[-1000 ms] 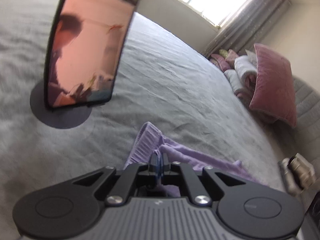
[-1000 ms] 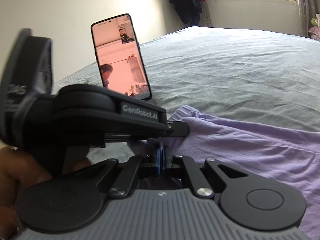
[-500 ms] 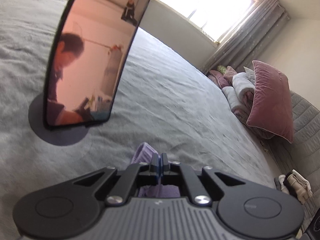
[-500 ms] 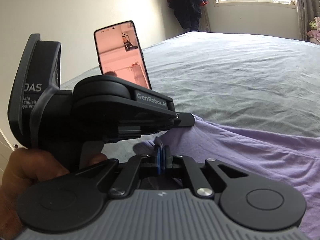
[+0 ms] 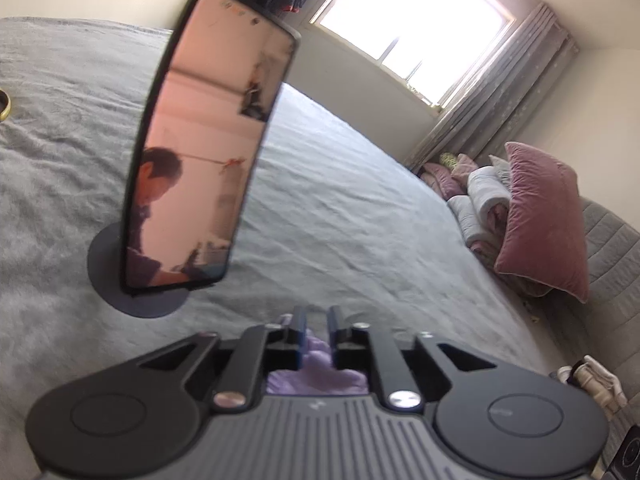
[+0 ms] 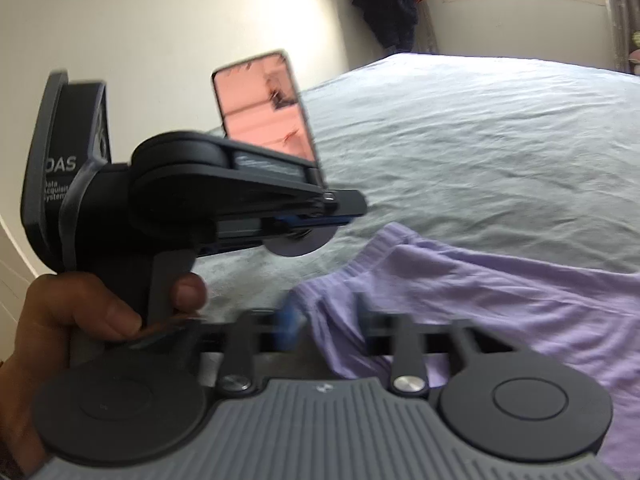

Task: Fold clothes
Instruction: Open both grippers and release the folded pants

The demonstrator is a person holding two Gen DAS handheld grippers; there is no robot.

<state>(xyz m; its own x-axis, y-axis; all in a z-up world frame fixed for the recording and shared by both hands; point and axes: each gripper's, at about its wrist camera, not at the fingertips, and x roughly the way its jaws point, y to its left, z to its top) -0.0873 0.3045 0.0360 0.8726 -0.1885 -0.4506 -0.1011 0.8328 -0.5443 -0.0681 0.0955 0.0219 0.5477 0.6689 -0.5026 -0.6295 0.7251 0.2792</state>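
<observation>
Grey bed (image 6: pixel 480 140), phone on stand (image 5: pixel 200 152) upright; both hand-held grippers, left (image 5: pixel 316 332) and right (image 6: pixel 326 316), jaws opening, releasing the purple garment (image 6: pixel 500 300) lying just below them: fold step ending, next likely regrasp another edge.

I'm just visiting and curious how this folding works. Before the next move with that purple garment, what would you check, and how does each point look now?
1. Left hand-held gripper letting go: ok, jaws opening, cloth below the gap.
2. Right hand-held gripper letting go: ok, jaws opening, pads off the cloth.
3. Purple garment resting on the bed: ok.
4. Garment lying flat: not ok, waistband end is bunched.
5. Phone on stand clear of the garment: ok, apart and upright.
6. Fold neatly aligned: cannot tell, most of the garment is out of view.
</observation>
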